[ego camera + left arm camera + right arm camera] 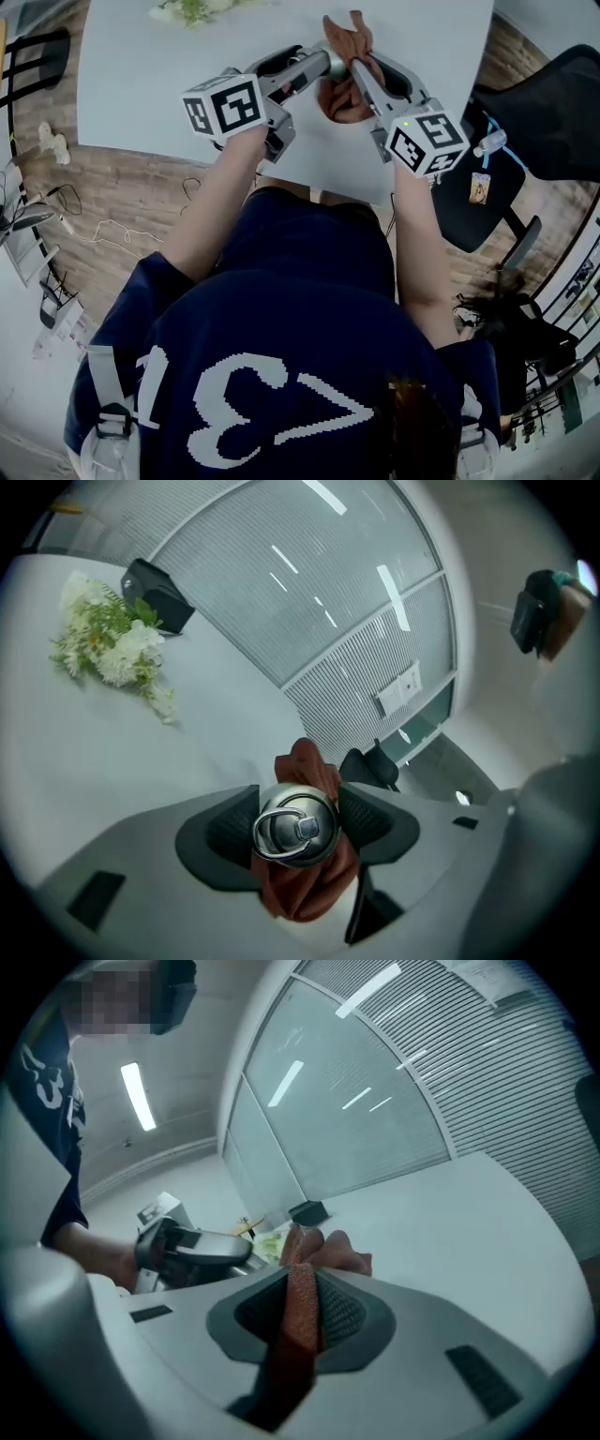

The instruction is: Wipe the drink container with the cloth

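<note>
A steel drink container (295, 825) with a ring-topped lid lies between the jaws of my left gripper (296, 819), which is shut on it; in the head view the container (330, 64) points right, above the white table (141, 66). A rust-brown cloth (349, 56) is draped over its far end. My right gripper (302, 1309) is shut on a fold of that cloth (300, 1321), pressed thin between its pads. In the head view the right gripper (361, 80) meets the left gripper (314, 70) over the table's near edge. The container's body is hidden behind the cloth.
White flowers (112, 644) and a dark box (155, 592) lie on the table's far side. A black office chair (553, 112) stands to the right, and cables (112, 230) trail on the wooden floor at the left. Glass partition walls rise behind the table.
</note>
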{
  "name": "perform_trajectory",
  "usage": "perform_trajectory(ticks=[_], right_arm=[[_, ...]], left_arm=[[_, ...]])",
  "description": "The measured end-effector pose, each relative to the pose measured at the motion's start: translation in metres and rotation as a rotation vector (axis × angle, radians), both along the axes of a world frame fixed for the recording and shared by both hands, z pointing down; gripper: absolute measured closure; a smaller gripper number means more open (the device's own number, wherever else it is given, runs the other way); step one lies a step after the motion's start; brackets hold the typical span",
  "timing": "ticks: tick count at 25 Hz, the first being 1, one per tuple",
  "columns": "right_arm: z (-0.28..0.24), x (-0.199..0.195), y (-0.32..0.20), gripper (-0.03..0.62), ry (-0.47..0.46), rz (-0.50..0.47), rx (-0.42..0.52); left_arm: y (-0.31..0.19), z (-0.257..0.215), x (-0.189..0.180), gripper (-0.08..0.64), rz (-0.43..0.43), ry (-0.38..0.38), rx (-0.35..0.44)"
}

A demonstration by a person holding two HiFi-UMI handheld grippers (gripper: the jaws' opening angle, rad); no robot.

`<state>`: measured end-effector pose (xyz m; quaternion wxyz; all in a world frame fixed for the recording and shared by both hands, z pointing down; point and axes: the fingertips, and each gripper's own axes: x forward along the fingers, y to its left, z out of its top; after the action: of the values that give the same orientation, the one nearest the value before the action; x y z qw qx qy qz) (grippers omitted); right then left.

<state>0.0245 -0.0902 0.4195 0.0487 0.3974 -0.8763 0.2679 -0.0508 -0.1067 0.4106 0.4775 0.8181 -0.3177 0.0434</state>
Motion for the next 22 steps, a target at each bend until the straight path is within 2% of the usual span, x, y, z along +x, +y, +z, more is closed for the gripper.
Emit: perform_trajectory(ticks=[3, 5, 7, 10, 11, 12, 14, 16, 18, 22], right_arm=[[0.031, 0.031, -0.008, 0.52, 0.019, 0.038, -0.093], [0.036, 0.037, -0.01, 0.52, -0.007, 0.008, -0.139], [0.023, 0.026, -0.007, 0.52, -0.057, -0.074, -0.152], [-0.015, -0.009, 0.004, 0.52, -0.175, -0.271, -0.128], [-0.025, -0.022, 0.009, 0.52, -0.183, -0.339, -0.112], [-0.03, -0.034, 0.013, 0.52, -0.158, -0.398, -0.098], [-0.027, -0.049, 0.019, 0.52, -0.039, -0.487, -0.08], [-0.02, -0.052, 0.02, 0.52, 0.078, -0.52, -0.064], [-0.015, -0.044, 0.014, 0.52, 0.129, -0.49, -0.06], [-0.005, -0.01, -0.007, 0.52, 0.167, -0.357, -0.101]], left_arm=[[0.01, -0.001, 0.005, 0.29, 0.127, -0.056, 0.084], [0.015, -0.002, 0.009, 0.29, 0.202, -0.088, 0.141], [0.021, -0.001, 0.012, 0.29, 0.285, -0.144, 0.202], [0.033, 0.007, 0.02, 0.29, 0.432, -0.282, 0.298], [0.036, 0.01, 0.022, 0.29, 0.468, -0.318, 0.322], [0.039, 0.013, 0.023, 0.29, 0.491, -0.339, 0.337], [0.041, 0.017, 0.024, 0.29, 0.512, -0.354, 0.349], [0.043, 0.02, 0.024, 0.291, 0.524, -0.369, 0.361], [0.044, 0.021, 0.024, 0.291, 0.523, -0.375, 0.369], [0.041, 0.014, 0.026, 0.291, 0.537, -0.39, 0.406]])
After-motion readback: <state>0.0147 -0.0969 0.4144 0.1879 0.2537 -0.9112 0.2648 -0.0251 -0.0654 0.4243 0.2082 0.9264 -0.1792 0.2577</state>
